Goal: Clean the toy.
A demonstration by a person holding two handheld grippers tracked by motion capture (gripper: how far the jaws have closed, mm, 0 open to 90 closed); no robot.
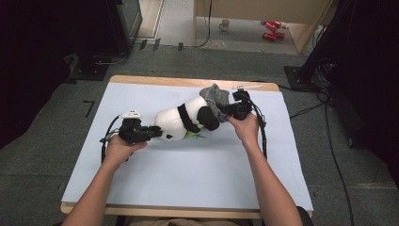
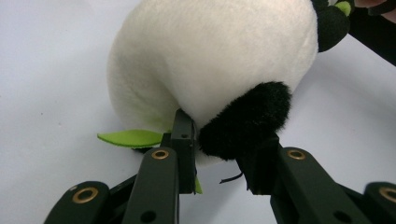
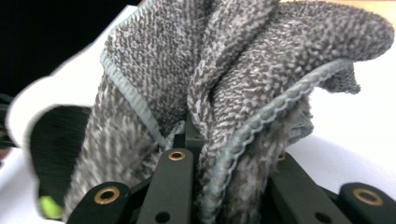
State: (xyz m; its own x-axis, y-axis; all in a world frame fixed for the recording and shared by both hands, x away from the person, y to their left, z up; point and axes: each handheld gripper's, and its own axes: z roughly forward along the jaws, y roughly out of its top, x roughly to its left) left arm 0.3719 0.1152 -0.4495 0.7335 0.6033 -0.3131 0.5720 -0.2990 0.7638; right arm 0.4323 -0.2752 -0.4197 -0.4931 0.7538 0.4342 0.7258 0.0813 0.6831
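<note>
A black-and-white panda plush (image 1: 176,123) lies on its side in the middle of the white-covered table (image 1: 188,174), with green felt leaves (image 1: 195,135) under it. My left gripper (image 1: 156,133) is at the panda's head end. In the left gripper view the left gripper (image 2: 219,156) is shut on a fluffy black ear (image 2: 245,123), below the white head (image 2: 210,51). A grey knitted cloth (image 1: 216,98) hangs over the panda's far end. My right gripper (image 1: 227,111) is shut on it. In the right gripper view the bunched cloth (image 3: 243,70) fills the jaws of the right gripper (image 3: 224,154).
The table's wooden far edge (image 1: 188,82) shows behind the plush. On the floor beyond stand a mug (image 1: 225,24) and red cans (image 1: 271,29). Cables (image 1: 329,136) trail on the carpet at the right. A green leaf (image 2: 130,138) sticks out beside the left jaws.
</note>
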